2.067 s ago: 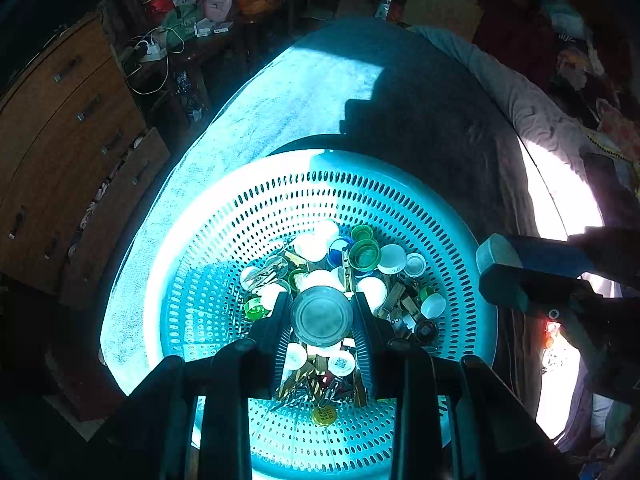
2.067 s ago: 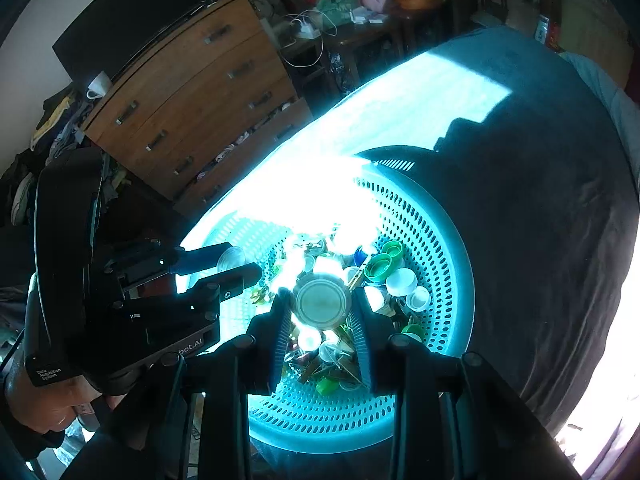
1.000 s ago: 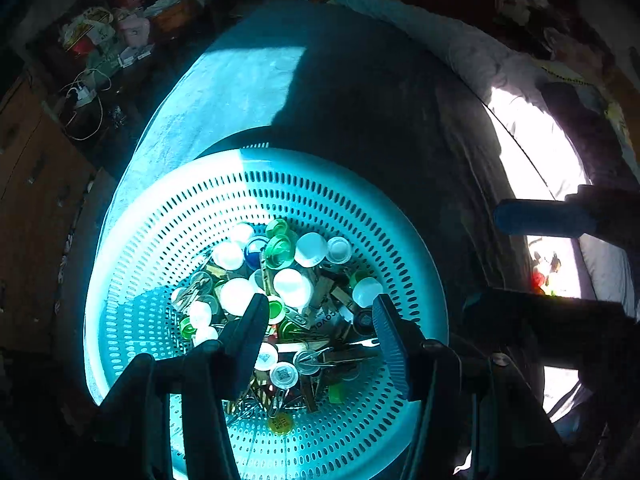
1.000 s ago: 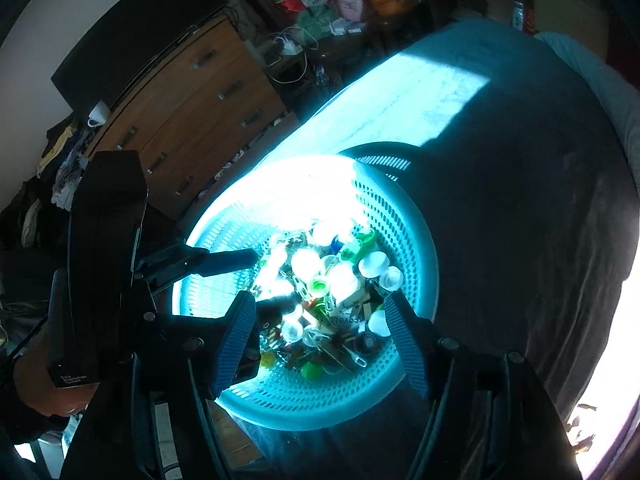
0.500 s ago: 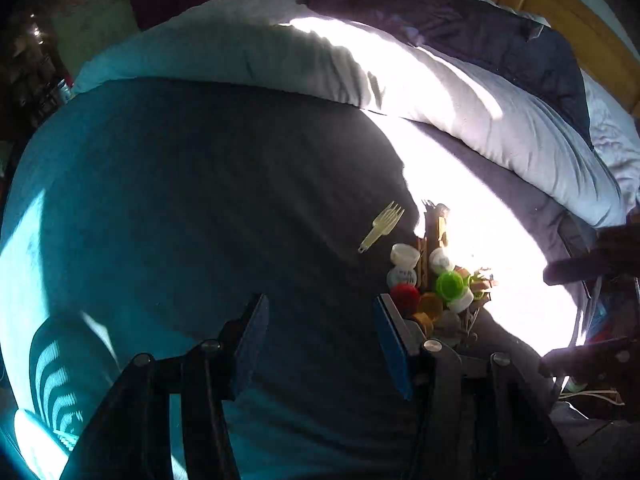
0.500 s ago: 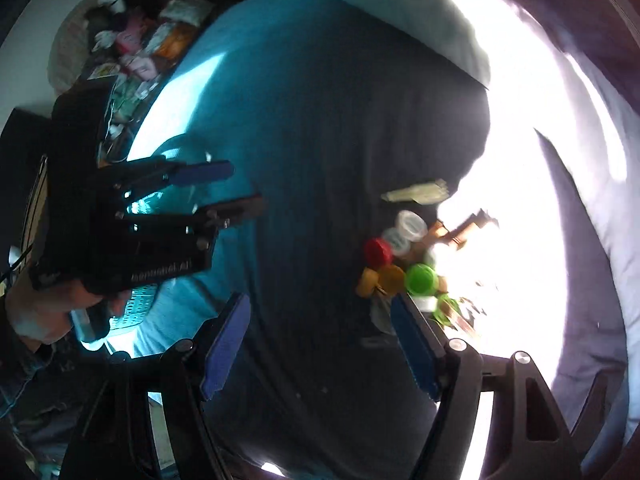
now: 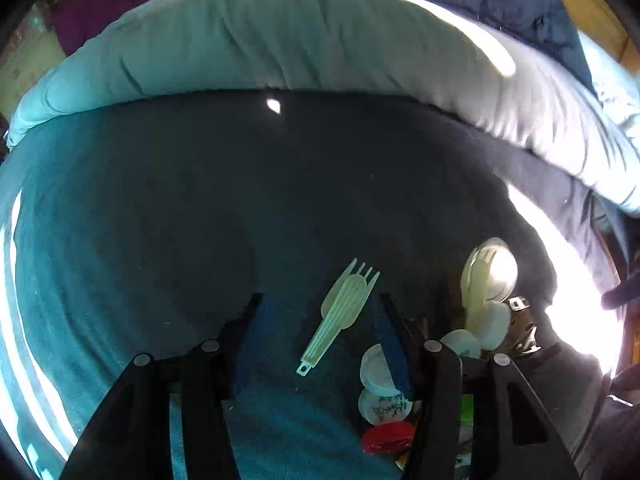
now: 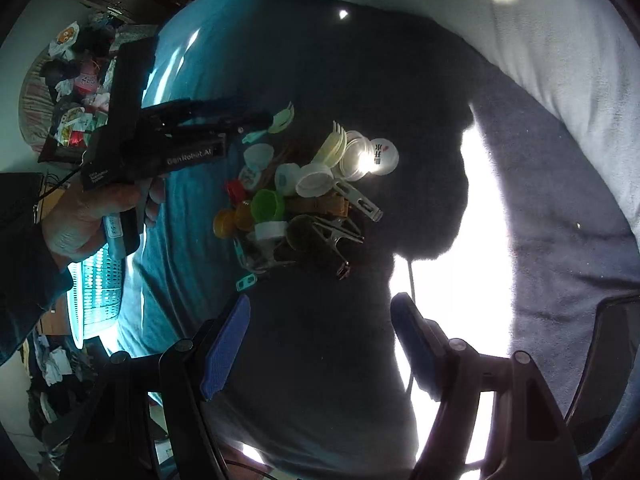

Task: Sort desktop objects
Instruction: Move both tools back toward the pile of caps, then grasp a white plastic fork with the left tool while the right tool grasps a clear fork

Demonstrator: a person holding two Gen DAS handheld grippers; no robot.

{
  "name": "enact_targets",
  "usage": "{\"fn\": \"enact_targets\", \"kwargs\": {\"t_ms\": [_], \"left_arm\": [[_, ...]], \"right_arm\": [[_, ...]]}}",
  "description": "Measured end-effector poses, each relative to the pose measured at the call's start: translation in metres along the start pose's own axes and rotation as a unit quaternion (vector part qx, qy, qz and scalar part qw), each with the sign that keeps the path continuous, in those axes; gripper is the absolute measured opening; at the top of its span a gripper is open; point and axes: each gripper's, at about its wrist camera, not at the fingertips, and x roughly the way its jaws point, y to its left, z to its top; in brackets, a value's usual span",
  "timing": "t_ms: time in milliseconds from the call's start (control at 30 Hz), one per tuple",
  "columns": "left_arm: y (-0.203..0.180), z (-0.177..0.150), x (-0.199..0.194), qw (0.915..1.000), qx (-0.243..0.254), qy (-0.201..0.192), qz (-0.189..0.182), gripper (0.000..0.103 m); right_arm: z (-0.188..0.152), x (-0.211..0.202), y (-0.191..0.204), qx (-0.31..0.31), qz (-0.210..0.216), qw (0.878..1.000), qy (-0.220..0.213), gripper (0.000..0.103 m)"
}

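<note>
A pale plastic fork lies on the dark blanket, between the fingers of my open left gripper, which touches nothing. To its right sit white caps, a red cap and a pale lid. In the right wrist view the pile shows white lids, a green cap, orange caps and metal clips. My left gripper reaches over the fork at the pile's left edge. My right gripper is open and empty, below the pile.
A pale rolled duvet borders the far side of the blanket. A turquoise perforated basket stands at the left, behind the hand. Bright sun patches fall on the blanket to the right of the pile.
Both grippers let go their lids over the basket, opened, then swung right to the pile on the blanket. The left gripper has come down close around the fork.
</note>
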Motion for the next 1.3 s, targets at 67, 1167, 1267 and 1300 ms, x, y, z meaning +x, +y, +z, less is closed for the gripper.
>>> {"fn": "enact_targets", "kwargs": {"t_ms": [67,1167,1267,1300], "left_arm": [[-0.002,-0.003,0.013,0.9999,0.0,0.014,0.004,0.056],[-0.003,0.013,-0.011,0.989,-0.145,-0.016,-0.024,0.024],[-0.004,0.015,-0.014,0.9887,-0.146,-0.022,-0.023,0.024],[-0.003,0.014,-0.016,0.9884,-0.148,-0.024,-0.024,0.024]], "right_arm": [[0.005,0.001,-0.004,0.0,0.003,1.0,-0.011,0.072],[0.091,0.06,-0.003,-0.112,0.027,0.993,-0.022,0.012],[0.082,0.034,-0.015,-0.077,0.056,0.995,-0.038,0.012],[0.079,0.027,-0.019,-0.066,0.059,0.995,-0.043,0.012]]}}
